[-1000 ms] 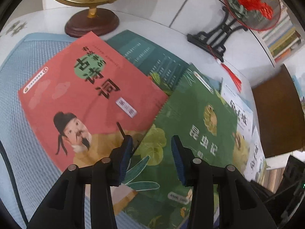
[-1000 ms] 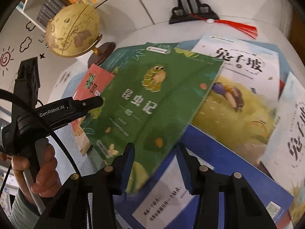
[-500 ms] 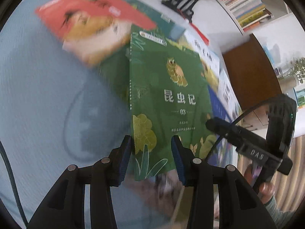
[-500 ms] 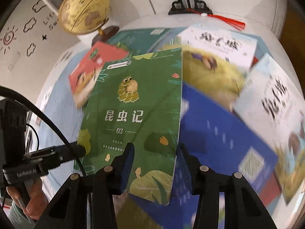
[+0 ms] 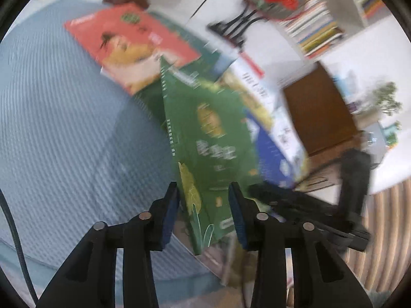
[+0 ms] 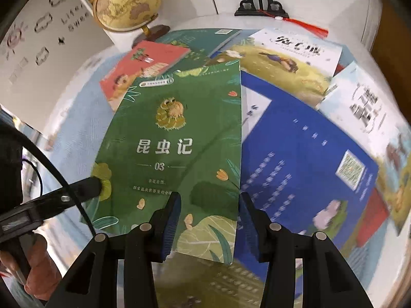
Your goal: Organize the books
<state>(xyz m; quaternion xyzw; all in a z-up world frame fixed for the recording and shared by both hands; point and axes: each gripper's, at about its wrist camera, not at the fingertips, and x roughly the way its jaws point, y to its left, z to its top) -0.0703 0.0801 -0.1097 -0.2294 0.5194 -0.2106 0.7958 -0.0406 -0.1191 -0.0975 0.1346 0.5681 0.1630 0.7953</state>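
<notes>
A green book (image 6: 174, 138) with an insect on its cover lies on top of the spread of books; it also shows, blurred and tilted, in the left wrist view (image 5: 213, 151). My left gripper (image 5: 203, 205) is open, its jaws standing either side of the book's left front corner; its finger tip (image 6: 95, 186) touches the book's left edge. My right gripper (image 6: 209, 220) is open with its jaws astride the book's near right corner. A red book (image 6: 143, 66), a blue book (image 6: 308, 164) and white picture books (image 6: 290, 54) lie around it.
A globe (image 6: 128, 2) on a wooden base stands at the back left. A black fan stand (image 6: 260, 2) with a red tassel stands at the back. A blue mat (image 5: 64, 133) covers the table. A brown cabinet (image 5: 321, 113) and bookshelves (image 5: 316, 28) are beyond the table.
The green book has swung from slanted to square in front of my right gripper and lifted at its left edge. My left gripper left the red book and came to the green book's left corner.
</notes>
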